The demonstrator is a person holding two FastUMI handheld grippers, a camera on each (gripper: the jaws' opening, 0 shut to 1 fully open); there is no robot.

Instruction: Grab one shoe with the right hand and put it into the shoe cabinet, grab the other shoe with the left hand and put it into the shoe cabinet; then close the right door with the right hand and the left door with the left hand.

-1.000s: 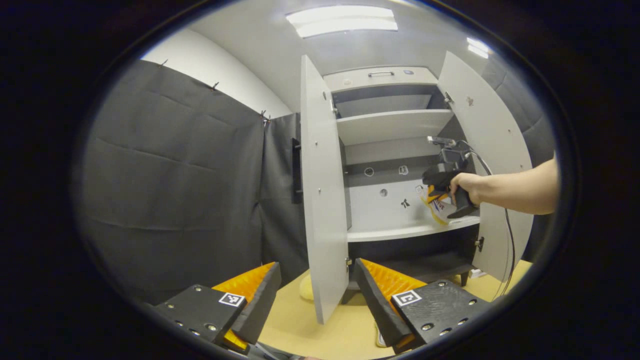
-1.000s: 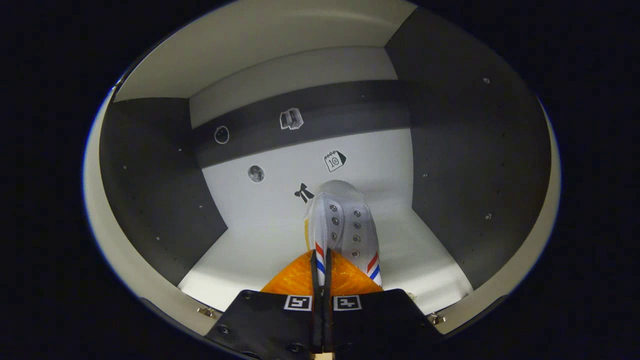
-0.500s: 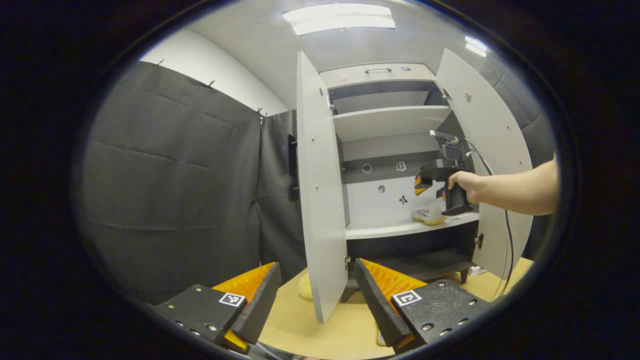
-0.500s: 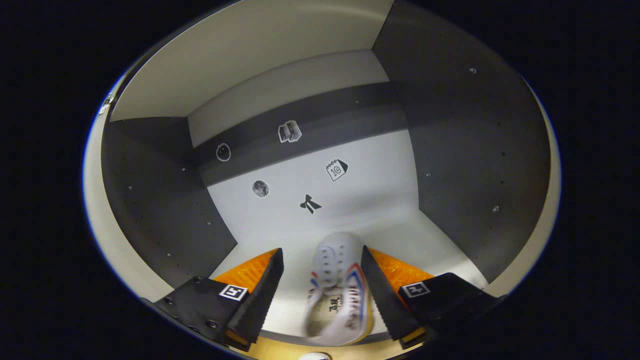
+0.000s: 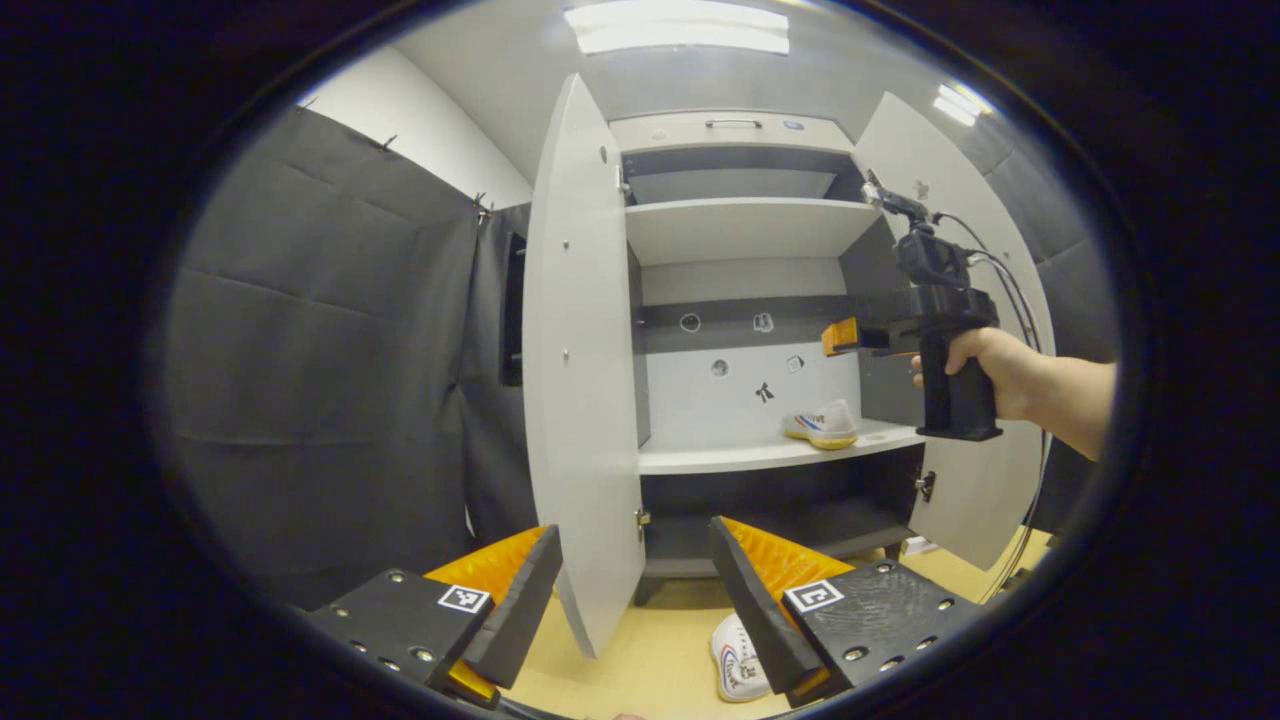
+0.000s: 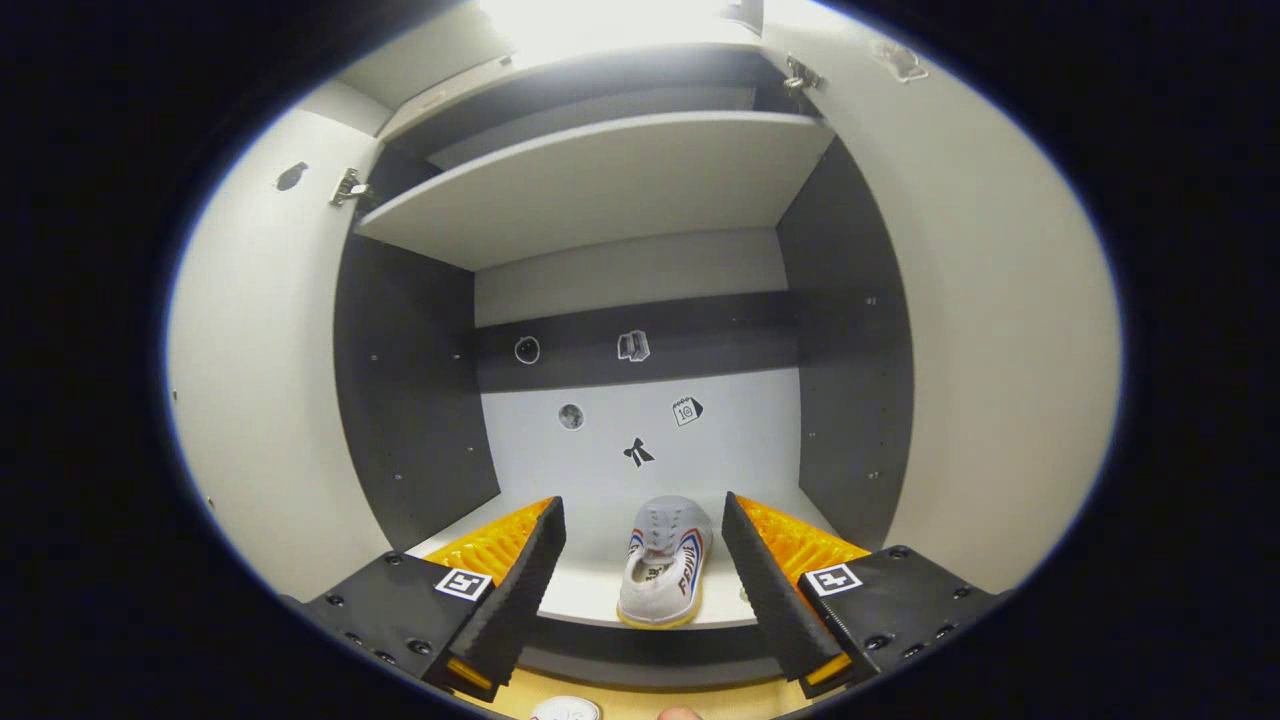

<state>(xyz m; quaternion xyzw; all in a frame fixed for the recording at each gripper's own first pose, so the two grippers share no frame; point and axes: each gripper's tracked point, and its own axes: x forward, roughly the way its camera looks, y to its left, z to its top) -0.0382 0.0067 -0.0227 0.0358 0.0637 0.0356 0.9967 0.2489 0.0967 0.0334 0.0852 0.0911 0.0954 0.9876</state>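
First shoe [image 6: 664, 562] sits on the shelf's [image 5: 760, 455] front right edge — right gripper [image 6: 642, 590] fingers apart; left gripper [image 5: 632, 600], fingers apart, should drop over the second shoe [image 5: 740, 658] on the floor — grip mid-body.

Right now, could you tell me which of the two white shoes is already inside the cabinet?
The white shoe with red and blue stripes on the cabinet's middle shelf; the other white shoe lies on the floor.
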